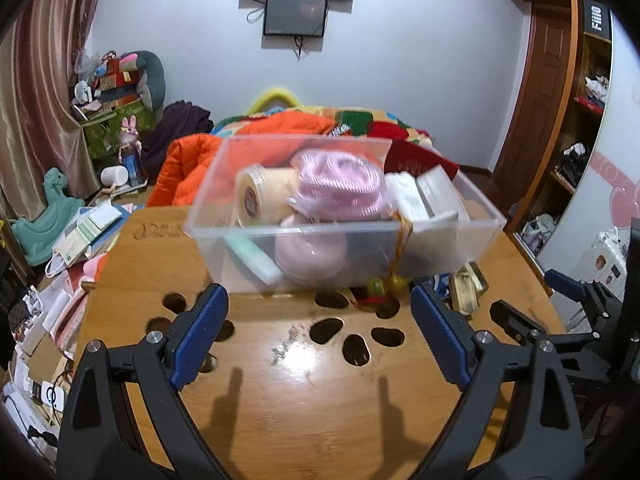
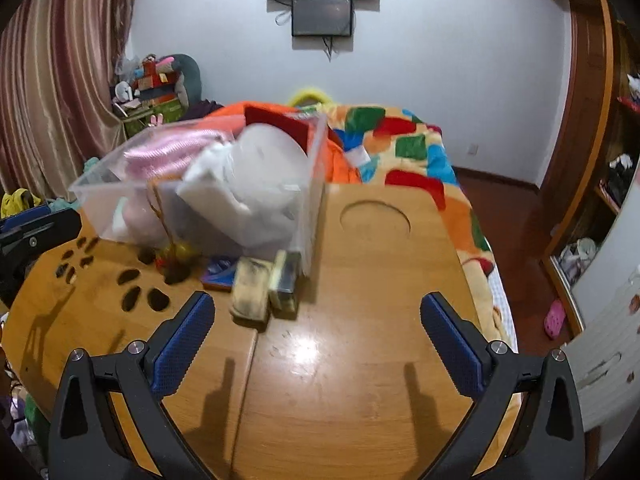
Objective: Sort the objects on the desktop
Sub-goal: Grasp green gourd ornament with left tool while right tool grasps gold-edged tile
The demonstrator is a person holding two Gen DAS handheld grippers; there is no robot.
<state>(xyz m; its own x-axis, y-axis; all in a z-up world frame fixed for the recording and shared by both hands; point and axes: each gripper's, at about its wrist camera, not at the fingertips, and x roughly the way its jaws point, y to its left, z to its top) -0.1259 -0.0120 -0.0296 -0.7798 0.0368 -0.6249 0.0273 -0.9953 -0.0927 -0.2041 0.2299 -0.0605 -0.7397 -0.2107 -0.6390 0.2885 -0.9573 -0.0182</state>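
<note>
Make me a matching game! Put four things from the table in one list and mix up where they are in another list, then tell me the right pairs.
Things:
1. pink cloth
2. tape roll
3. gold box
4. round groove

Places:
A. on the table, in front of the bin
B. in the bin, at its left end in the left wrist view
C. cut into the table, right of the bin
D. in the bin, piled on top in the middle

The bin is the clear plastic one on the wooden table.

Pairs: 1-D, 2-B, 3-A, 4-C
</note>
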